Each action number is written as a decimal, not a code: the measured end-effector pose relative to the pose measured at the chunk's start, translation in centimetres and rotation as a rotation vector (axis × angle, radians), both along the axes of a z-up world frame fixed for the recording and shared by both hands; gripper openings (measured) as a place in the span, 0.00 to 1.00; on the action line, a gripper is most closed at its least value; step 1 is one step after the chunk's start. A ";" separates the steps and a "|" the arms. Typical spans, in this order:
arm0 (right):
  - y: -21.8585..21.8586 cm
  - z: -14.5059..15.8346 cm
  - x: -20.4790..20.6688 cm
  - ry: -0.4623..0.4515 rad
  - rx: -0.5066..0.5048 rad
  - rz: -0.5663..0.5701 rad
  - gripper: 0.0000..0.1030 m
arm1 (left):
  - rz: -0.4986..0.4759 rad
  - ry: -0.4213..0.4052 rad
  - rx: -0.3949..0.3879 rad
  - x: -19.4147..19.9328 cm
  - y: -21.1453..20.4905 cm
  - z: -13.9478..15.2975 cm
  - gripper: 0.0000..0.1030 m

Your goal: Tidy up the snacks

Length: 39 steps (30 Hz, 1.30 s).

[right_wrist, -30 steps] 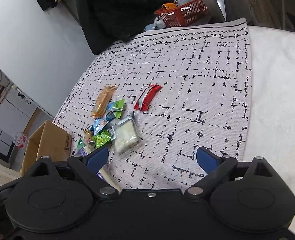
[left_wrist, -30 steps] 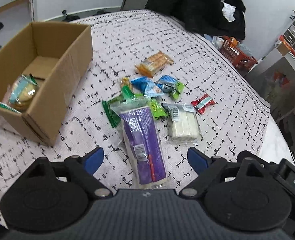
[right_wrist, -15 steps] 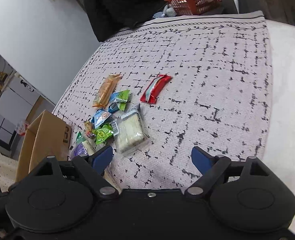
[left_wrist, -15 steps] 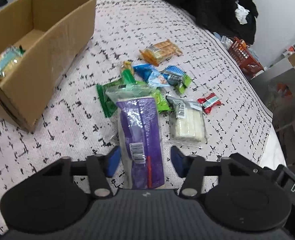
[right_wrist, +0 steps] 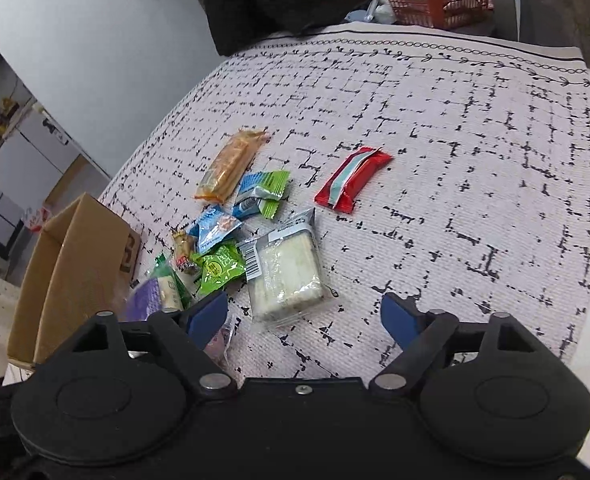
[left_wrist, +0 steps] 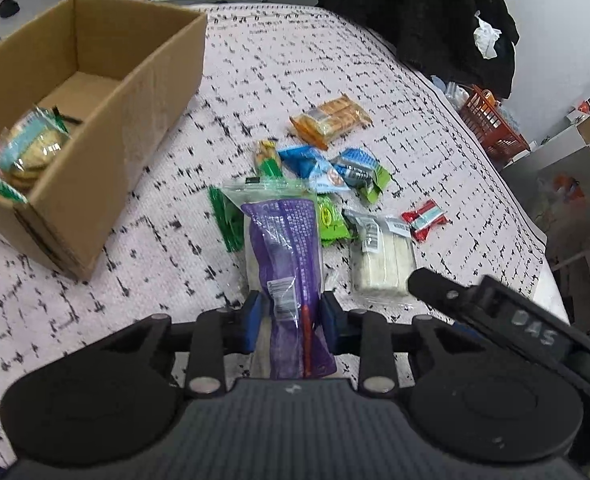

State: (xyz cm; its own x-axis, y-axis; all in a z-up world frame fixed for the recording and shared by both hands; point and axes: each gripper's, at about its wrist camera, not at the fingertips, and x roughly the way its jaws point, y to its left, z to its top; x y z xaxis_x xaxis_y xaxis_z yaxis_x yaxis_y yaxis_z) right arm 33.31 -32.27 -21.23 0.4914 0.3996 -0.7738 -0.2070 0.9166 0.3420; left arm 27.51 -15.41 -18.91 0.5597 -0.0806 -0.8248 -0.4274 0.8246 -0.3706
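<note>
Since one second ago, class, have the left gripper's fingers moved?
Yes. The left gripper has closed inward: its blue fingers, earlier wide apart either side of the purple packet, now press against its sides. The packet's place on the tablecloth looks unchanged.

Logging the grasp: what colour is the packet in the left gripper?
Purple packet, clearest in left wrist view.

The cardboard box (left_wrist: 95, 128) is cut off at the left edge; the purple packet (right_wrist: 145, 300) is half hidden beside it.
</note>
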 end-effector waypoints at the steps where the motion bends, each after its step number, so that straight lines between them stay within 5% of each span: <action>1: 0.2 -0.1 0.1 0.002 -0.002 0.003 0.78 | -0.001 -0.004 0.009 0.0 0.1 0.2 0.29; 13: 3.4 -1.5 2.1 -0.015 -0.125 0.052 0.74 | 0.000 -0.029 0.035 0.1 2.0 1.5 0.27; 22: 4.5 -1.7 1.9 -0.008 -0.188 0.106 0.46 | -0.002 -0.004 0.018 0.1 2.7 0.9 0.26; 30: 3.6 -1.4 0.5 0.021 -0.205 0.086 0.47 | -0.009 0.076 -0.001 0.1 2.9 -1.6 0.27; 36: 4.2 -1.9 0.4 0.018 -0.226 0.096 0.52 | -0.006 0.100 0.006 0.8 3.0 -2.3 0.48; 39: 4.4 -2.1 0.5 0.011 -0.239 0.105 0.52 | -0.005 0.103 0.027 1.1 2.7 -2.6 0.51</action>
State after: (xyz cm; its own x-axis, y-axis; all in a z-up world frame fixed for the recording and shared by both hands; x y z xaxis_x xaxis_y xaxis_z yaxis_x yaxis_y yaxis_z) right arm 33.82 -27.90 -23.30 0.4477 0.2536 -0.8575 -0.3030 0.9452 0.1213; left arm 28.56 -12.69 -21.47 0.4717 -0.0604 -0.8797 -0.4577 0.8360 -0.3028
